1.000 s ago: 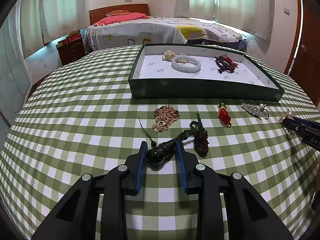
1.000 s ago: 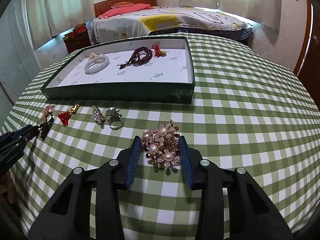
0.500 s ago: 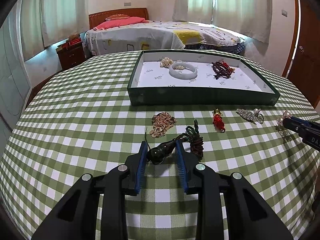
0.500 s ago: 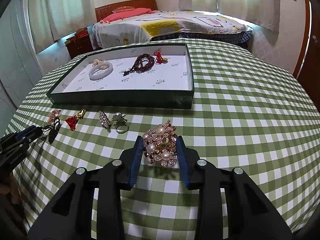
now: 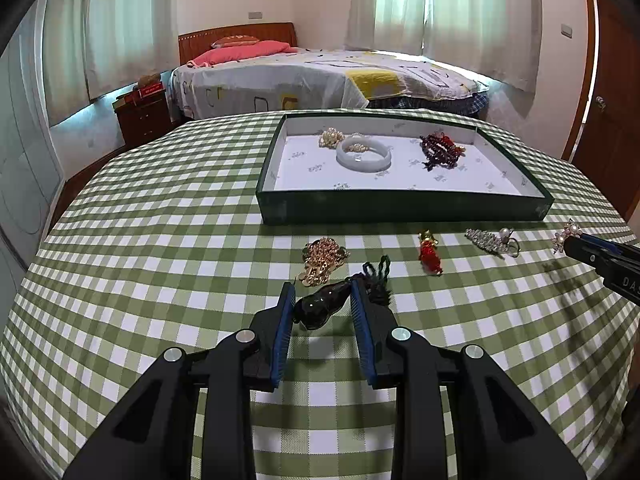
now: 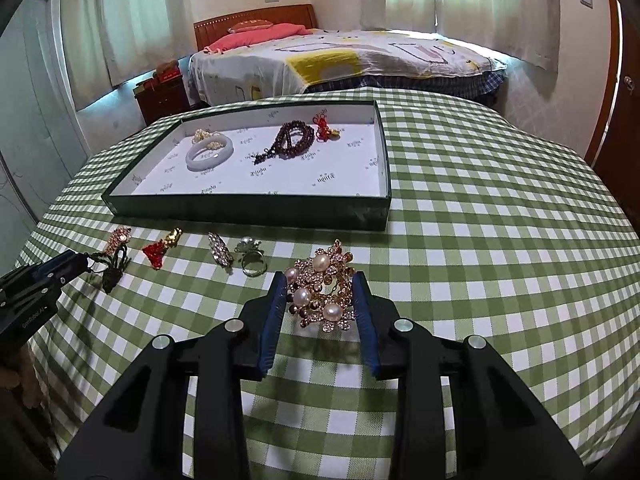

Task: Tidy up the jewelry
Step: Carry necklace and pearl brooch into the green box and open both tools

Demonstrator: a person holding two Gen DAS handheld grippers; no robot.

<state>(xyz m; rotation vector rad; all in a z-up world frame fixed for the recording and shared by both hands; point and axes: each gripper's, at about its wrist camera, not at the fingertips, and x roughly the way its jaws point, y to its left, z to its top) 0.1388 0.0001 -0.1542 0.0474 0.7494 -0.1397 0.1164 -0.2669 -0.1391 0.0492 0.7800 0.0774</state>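
The left gripper point(image 5: 322, 305), nearly closed, pinches a smooth dark pendant point(image 5: 320, 307) whose limp cord trails. The right gripper point(image 6: 320, 295), jaws just narrowed, clasps a rigid, probably delicate pearl brooch point(image 6: 320, 285) by its edges.

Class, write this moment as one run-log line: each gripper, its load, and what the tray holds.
left gripper: shut on dark pendant | right gripper: shut on pearl brooch | tray: white bangle, dark beads

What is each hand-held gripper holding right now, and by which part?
Left hand-held gripper: dark pendant, pinched across its glossy body, cord trailing free. Right hand-held gripper: pearl brooch, clamped by its two side edges.
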